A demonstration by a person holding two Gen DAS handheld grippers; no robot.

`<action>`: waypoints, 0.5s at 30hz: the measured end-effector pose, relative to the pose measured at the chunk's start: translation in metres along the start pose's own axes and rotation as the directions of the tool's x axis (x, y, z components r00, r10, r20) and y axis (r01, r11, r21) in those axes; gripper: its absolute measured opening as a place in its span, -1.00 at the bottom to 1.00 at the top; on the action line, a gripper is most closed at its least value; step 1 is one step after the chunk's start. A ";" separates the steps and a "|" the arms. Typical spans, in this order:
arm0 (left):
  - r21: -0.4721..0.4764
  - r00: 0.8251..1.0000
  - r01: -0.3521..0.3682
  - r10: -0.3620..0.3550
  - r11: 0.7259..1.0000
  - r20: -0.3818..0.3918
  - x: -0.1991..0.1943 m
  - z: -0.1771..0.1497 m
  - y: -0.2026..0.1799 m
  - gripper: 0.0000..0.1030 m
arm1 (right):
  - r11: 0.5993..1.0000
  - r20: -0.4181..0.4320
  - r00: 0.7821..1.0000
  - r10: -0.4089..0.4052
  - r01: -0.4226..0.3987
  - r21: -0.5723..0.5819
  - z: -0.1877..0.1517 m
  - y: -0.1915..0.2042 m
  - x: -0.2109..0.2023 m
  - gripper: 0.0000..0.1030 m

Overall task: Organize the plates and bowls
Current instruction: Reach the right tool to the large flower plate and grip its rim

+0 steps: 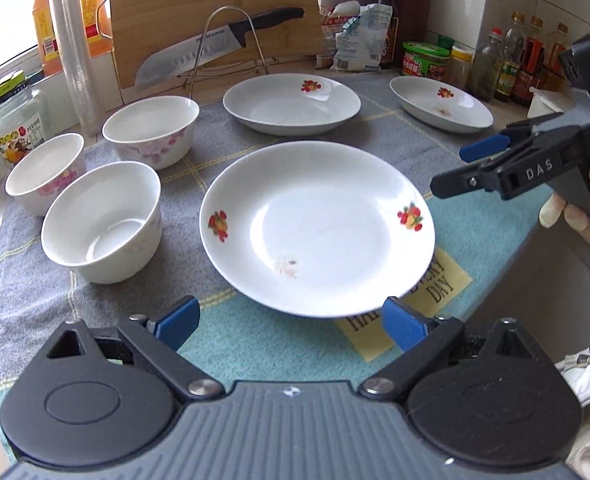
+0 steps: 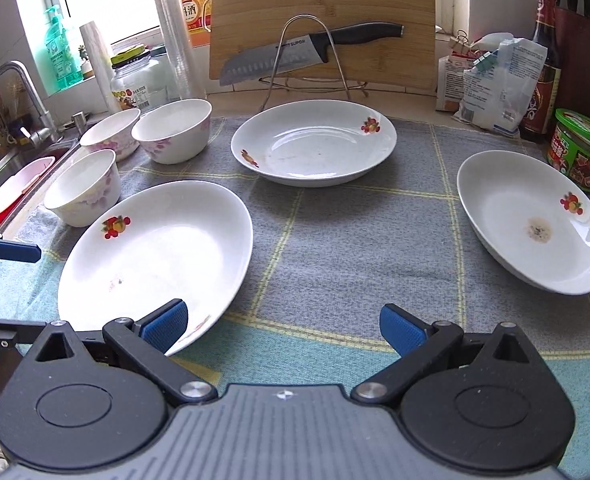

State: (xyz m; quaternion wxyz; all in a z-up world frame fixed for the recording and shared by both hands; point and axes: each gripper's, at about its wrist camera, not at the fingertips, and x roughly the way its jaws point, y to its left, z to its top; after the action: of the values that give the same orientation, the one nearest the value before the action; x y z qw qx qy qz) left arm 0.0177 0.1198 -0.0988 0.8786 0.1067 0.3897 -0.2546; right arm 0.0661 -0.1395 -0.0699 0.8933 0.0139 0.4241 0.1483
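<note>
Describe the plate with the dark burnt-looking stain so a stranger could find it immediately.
Start at the grey checked cloth covering the counter, with three shallow white plates on it. Go to its right edge, near the green-lidded jar. The stained white plate lies there, alone; unlike the two other fruit-printed plates, it has a dark speckled brown patch in its centre.

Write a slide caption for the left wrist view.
Open left gripper nears a fruit-patterned plate beside three bowls.
</note>
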 end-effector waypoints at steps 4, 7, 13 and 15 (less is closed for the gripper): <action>0.016 1.000 0.015 -0.014 1.000 -0.020 0.010 -0.012 0.002 0.89 | 1.000 -0.003 1.000 -0.002 0.001 -0.011 0.000 0.010 -0.001 1.00; 0.027 0.999 0.030 -0.030 0.999 -0.022 0.019 -0.016 0.002 0.89 | 1.000 -0.009 1.000 -0.019 0.018 -0.025 -0.001 0.015 -0.002 1.00; 0.059 0.999 0.043 -0.043 0.997 -0.005 0.035 -0.011 0.005 0.89 | 0.999 -0.008 0.999 -0.046 0.046 -0.019 -0.003 0.017 -0.008 1.00; 0.078 0.999 0.053 -0.052 0.996 -0.005 0.039 -0.008 0.004 0.94 | 0.999 -0.010 0.999 -0.051 0.051 -0.017 -0.003 0.018 -0.008 1.00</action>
State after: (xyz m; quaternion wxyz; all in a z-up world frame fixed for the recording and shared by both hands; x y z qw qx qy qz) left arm 0.0367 0.1124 -0.1330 0.8662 0.1309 0.3834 -0.2924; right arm 0.0548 -0.1244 -0.0633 0.8946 -0.0054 0.4279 0.1291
